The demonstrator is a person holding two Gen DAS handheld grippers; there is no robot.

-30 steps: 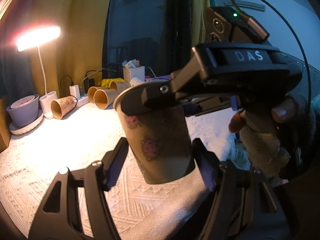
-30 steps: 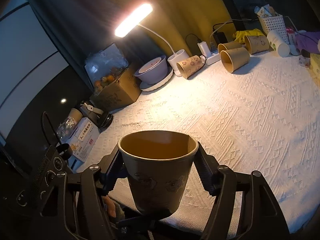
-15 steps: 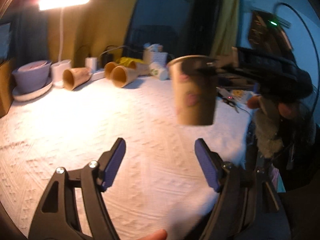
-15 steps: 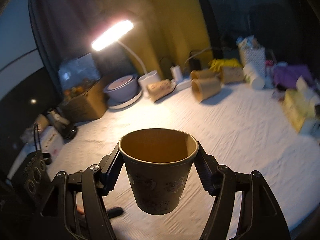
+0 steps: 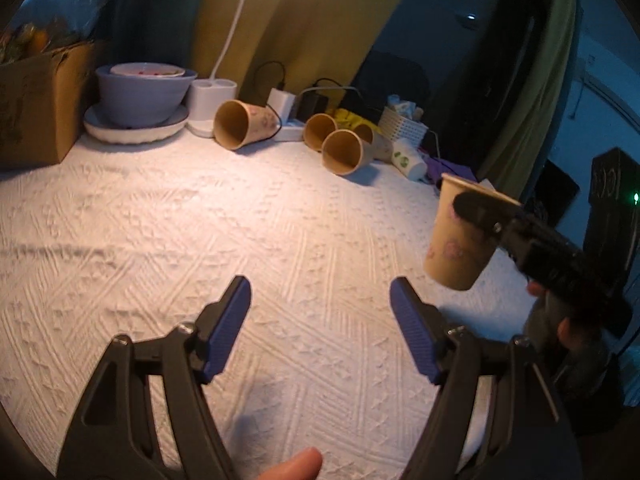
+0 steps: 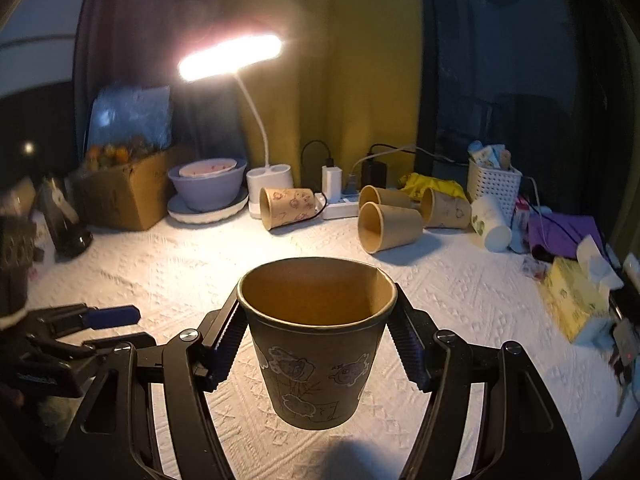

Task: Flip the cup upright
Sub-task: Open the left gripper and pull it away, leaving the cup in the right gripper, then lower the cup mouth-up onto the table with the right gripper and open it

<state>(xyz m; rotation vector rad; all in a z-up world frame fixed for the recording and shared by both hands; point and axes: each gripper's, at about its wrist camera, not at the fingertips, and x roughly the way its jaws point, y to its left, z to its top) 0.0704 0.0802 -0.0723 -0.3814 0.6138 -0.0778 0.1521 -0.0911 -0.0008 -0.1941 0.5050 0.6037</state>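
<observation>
Matt printed paper is seen on the cup (image 6: 316, 340); the surface (image 5: 200, 232) is covered in rough, embossed white cloth.

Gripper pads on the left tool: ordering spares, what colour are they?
Blue, ribbed pads on the left gripper, clearest in the left wrist view.

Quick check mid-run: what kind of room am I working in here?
Probably a home room, perhaps a bedroom or study. A white textured cloth covers the work surface; a desk lamp lights it, and a power strip with chargers and a tissue box sit along its edges.
</observation>
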